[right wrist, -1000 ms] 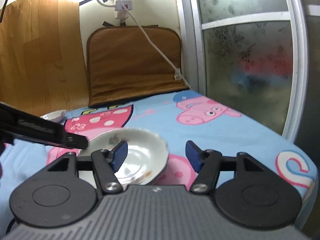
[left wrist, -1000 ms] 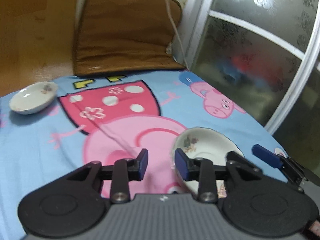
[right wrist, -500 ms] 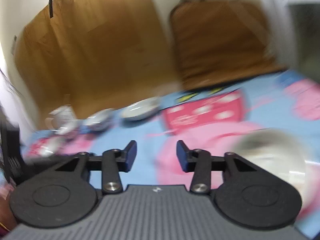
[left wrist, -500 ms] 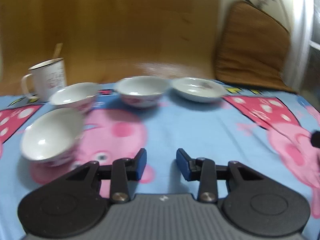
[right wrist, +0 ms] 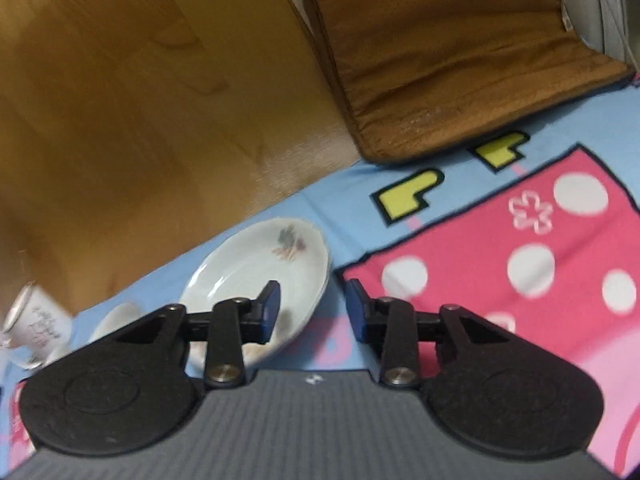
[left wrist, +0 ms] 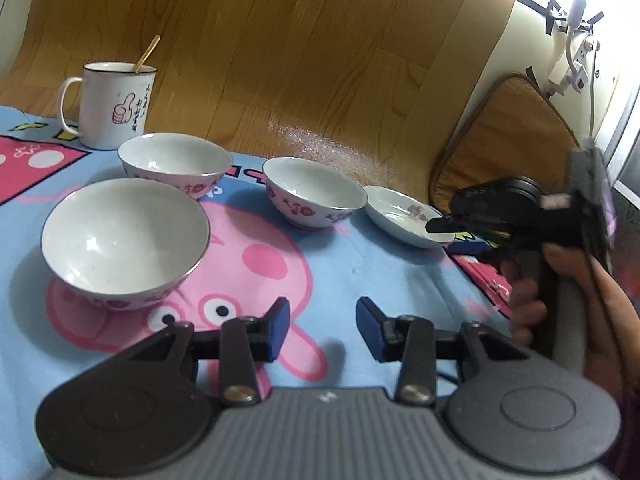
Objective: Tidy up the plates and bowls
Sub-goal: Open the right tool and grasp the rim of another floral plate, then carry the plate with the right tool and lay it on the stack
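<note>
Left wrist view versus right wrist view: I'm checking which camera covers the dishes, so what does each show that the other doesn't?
Only the left wrist view shows all three bowls clearly: the near bowl, the back-left bowl and the middle bowl. It also shows the right gripper at the plate's rim.

Only the right wrist view shows the dotted pink patch.

Both show the plate, the mug and the brown cushion.

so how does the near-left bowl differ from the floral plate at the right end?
The near-left bowl is deep and steep-walled; the floral plate is shallow and flared. The bowl's inside is plain white, with pink flowers outside; the plate has a flower sprig inside. The right tool hovers at the plate's rim; nothing is near the bowl. Both sit upright and empty on the cartoon cloth.
</note>
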### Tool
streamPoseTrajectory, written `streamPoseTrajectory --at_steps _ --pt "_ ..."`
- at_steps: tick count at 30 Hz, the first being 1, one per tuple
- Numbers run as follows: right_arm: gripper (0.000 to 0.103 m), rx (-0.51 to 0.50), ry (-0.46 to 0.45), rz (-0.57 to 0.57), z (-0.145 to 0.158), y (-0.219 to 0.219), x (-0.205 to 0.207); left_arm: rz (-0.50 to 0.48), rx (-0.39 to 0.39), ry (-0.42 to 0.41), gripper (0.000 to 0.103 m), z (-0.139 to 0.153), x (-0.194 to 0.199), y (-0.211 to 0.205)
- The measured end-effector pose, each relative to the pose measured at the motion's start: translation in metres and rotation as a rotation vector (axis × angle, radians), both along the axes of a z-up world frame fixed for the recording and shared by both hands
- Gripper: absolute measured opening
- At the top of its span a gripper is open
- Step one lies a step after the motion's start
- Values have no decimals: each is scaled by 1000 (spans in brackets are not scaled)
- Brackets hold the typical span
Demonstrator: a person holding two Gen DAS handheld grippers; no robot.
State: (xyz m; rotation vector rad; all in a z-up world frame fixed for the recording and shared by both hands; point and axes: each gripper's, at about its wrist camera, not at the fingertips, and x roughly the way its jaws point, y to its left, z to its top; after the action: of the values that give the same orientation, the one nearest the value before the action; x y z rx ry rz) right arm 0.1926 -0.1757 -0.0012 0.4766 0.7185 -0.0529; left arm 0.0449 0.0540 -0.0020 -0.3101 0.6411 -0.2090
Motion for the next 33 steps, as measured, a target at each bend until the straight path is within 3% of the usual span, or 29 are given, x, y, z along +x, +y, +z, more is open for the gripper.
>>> streamPoseTrajectory --at_steps 1,2,10,15,19,22,25,33 --pt "14 0 17 5 0 1 3 -2 -8 3 39 0 0 1" --pt "13 6 25 7 1 0 3 -2 -14 4 39 -1 1 2" --pt "14 53 30 109 6 -8 -57 -8 -42 7 42 -2 1 7" --pt "13 118 44 223 4 -17 -122 -107 -22 -21 46 1 -7 -5" --pt "13 119 21 283 5 -20 -171 -209 -49 28 47 -1 -10 -19" --pt "14 71 -28 315 6 -14 -199 -253 -20 35 41 2 -22 -32" --pt "18 23 -62 330 2 -3 -218 -279 24 38 23 1 -36 -42" --pt "19 -112 -121 348 -2 3 -232 -258 32 33 20 3 -64 -42"
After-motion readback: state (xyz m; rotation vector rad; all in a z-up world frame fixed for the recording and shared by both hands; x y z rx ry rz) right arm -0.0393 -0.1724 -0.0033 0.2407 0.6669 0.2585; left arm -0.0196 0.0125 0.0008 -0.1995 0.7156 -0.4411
